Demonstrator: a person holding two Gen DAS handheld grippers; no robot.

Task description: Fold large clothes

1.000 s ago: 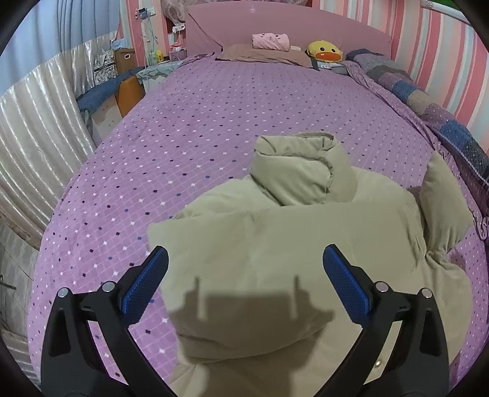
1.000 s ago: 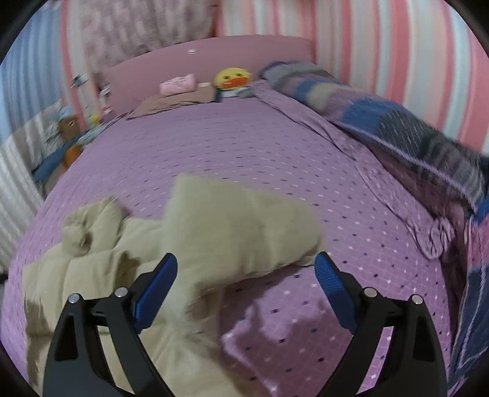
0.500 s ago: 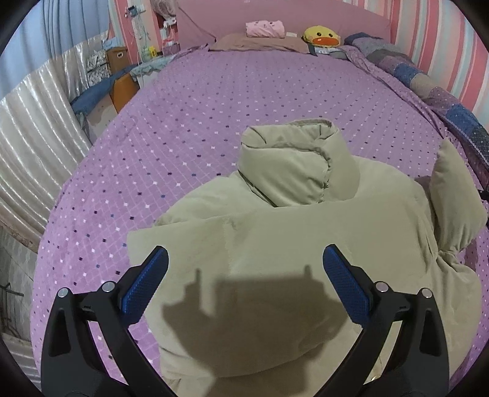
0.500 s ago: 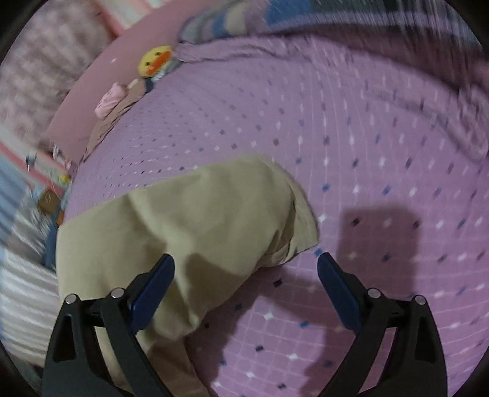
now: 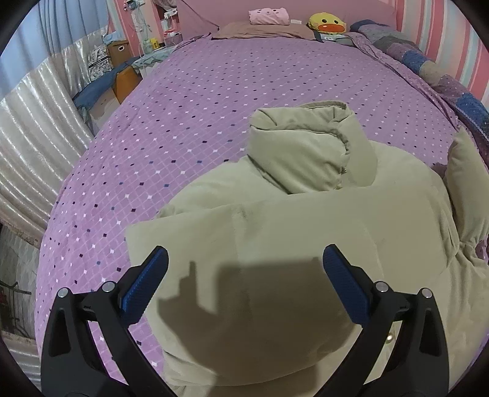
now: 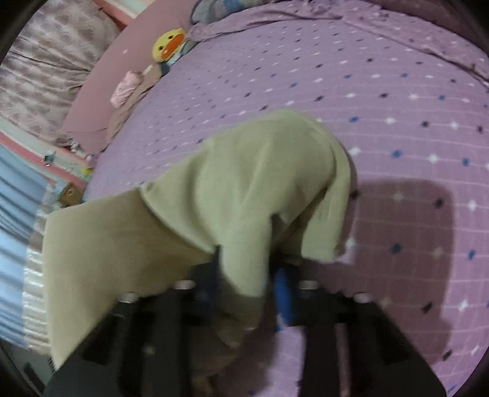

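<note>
1. Fabric fills both views: a beige padded jacket (image 5: 299, 232) lies on the purple dotted bedspread (image 5: 189, 116), collar toward the headboard.
2. Only the left wrist view shows the whole body of the jacket, with the left gripper (image 5: 244, 274) spread wide above its folded near part, blue pads touching nothing.
3. Only the right wrist view, which is blurred, shows the right gripper (image 6: 247, 281) clamped narrow on a bunched sleeve (image 6: 259, 189), the cloth draping over its fingers.
4. Both views catch a yellow duck plush (image 5: 326, 23) and a pink pillow (image 5: 268, 16) at the head of the bed.
5. Readable writing or labels: none can be made out.
</note>
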